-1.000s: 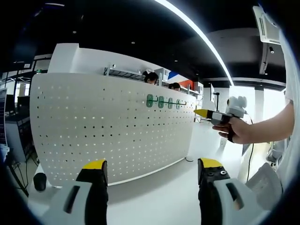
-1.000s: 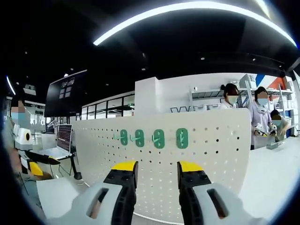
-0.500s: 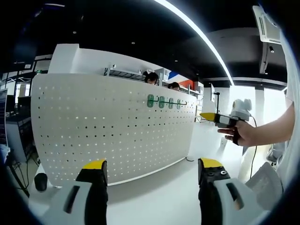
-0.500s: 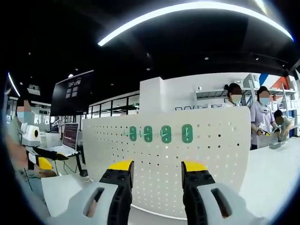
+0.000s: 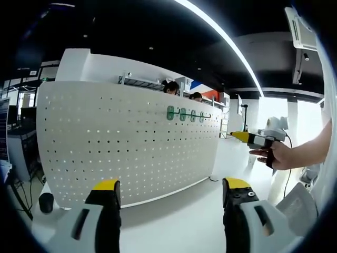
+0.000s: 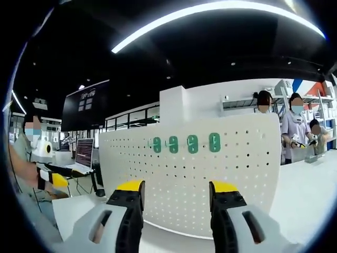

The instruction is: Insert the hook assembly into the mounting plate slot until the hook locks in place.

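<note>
Left gripper (image 5: 171, 194), yellow-tipped, is spread wide and empty before a white perforated metal pegboard (image 5: 105, 147) carrying four green oval hooks (image 5: 187, 114). Right gripper (image 6: 177, 196) is likewise spread, facing those glossy hooks (image 6: 185, 144) near the board's (image 6: 237, 174) upper edge.

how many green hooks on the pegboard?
4, in one row near the top of the pegboard. None seem hidden.
</note>
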Tool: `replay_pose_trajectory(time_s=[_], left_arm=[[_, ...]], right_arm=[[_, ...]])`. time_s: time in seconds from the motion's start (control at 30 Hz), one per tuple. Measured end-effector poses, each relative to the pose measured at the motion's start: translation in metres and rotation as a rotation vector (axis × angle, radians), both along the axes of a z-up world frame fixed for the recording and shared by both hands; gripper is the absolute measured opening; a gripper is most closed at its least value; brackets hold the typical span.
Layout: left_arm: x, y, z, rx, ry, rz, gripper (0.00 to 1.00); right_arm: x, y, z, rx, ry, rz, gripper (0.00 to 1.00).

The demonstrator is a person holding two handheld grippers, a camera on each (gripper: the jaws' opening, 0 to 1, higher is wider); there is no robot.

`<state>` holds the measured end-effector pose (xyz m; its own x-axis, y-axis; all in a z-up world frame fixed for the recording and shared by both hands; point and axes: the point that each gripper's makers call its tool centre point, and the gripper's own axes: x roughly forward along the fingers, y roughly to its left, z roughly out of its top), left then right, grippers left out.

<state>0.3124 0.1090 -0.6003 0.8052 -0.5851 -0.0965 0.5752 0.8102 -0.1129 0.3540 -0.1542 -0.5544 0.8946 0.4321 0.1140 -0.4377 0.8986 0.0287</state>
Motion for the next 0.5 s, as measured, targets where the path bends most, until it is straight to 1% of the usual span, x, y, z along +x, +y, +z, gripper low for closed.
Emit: replay_pose_trajectory(time_s=[0.33, 0.5], left_arm=[[-0.002, 0.002, -0.004, -0.004, 0.005, 0.001, 0.83], [-0.003, 0.005, -0.008, 0.001, 0.006, 0.005, 0.84]], right_arm=[[-0.015, 0.002, -0.008, 0.001, 0.009, 0.015, 0.53], [-0.021, 0.002, -0.012, -0.003, 0.012, 0.016, 0.55]])
